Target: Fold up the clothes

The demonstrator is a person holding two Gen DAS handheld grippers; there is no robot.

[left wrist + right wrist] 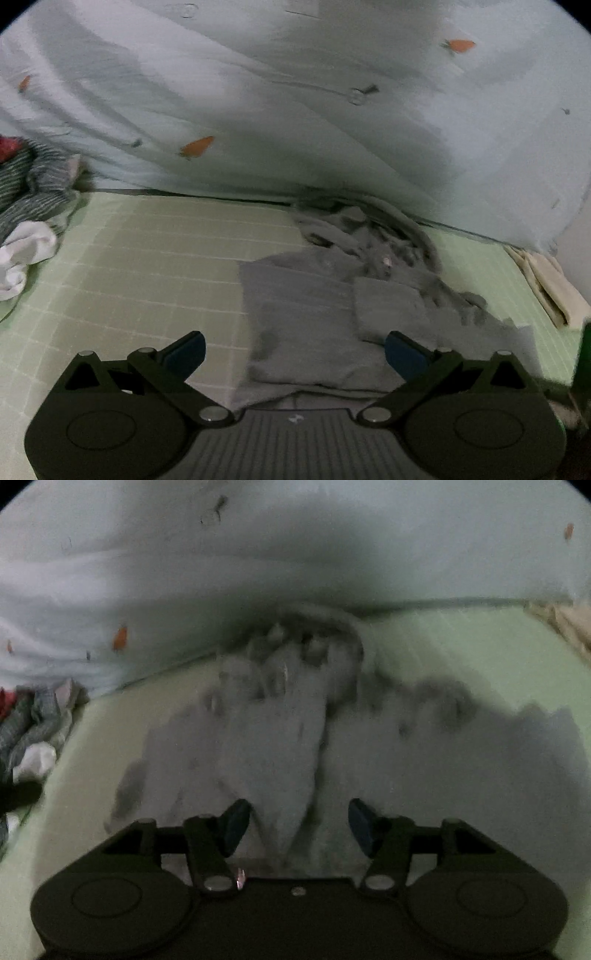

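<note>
A grey hooded sweatshirt lies partly folded on the green checked mat, its hood bunched at the far end against the hanging sheet. My left gripper is open, its blue pads wide apart just above the garment's near edge. In the right wrist view the same grey sweatshirt lies under my right gripper, which is open with a fold of cloth running between the pads, not clamped. That view is blurred.
A pale blue sheet with orange carrot prints hangs behind the mat. A pile of striped, white and red clothes lies at the left. Folded cream cloth lies at the right edge.
</note>
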